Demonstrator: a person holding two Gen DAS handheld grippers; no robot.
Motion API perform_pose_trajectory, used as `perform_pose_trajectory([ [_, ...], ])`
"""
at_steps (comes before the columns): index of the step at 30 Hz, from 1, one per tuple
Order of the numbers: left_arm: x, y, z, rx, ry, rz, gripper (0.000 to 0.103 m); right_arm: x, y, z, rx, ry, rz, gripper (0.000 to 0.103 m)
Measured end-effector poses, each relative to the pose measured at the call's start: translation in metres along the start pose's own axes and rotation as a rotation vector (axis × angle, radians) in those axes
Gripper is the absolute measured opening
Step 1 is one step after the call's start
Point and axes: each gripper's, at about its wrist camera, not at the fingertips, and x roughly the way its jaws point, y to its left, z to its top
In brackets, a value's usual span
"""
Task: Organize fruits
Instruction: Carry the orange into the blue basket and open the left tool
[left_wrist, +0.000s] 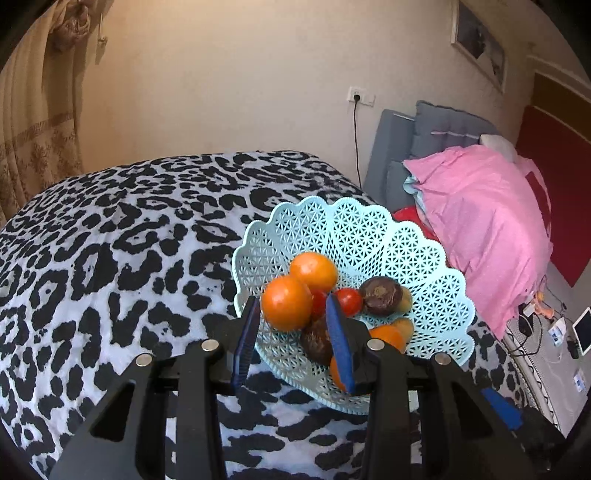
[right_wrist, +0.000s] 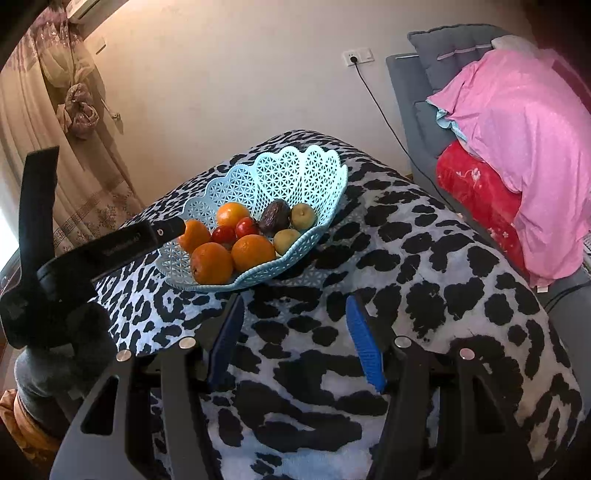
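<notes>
A light blue lattice basket stands on the leopard-print cover and holds oranges, red tomatoes, dark brown fruits and yellow-green fruits. My left gripper hangs over the basket's near left rim, its blue pads around an orange; whether they touch it I cannot tell. In the right wrist view the left gripper reaches in from the left. My right gripper is open and empty above the cover in front of the basket.
The leopard-print cover spreads left of and in front of the basket. Pink bedding and a red cloth lie on a grey sofa at the right. A curtain hangs at the left. Cables and a tablet lie on the floor.
</notes>
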Motion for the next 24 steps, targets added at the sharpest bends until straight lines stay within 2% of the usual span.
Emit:
perform_pose_trajectory([
  [20, 0.0024, -0.0079, -0.0042, 0.050, 0.004, 0.026, 0.038, 0.0018, 0.0007, -0.0010, -0.001, 0.008, 0.002, 0.059],
  [21, 0.0019, -0.0080, -0.0042, 0.050, 0.006, 0.025, 0.039, 0.0020, 0.0011, -0.0014, -0.001, 0.008, 0.001, 0.059],
  [24, -0.0021, -0.0086, -0.0042, 0.054, -0.008, 0.013, 0.050, 0.0024, 0.0007, -0.0012, -0.001, 0.008, 0.001, 0.059],
])
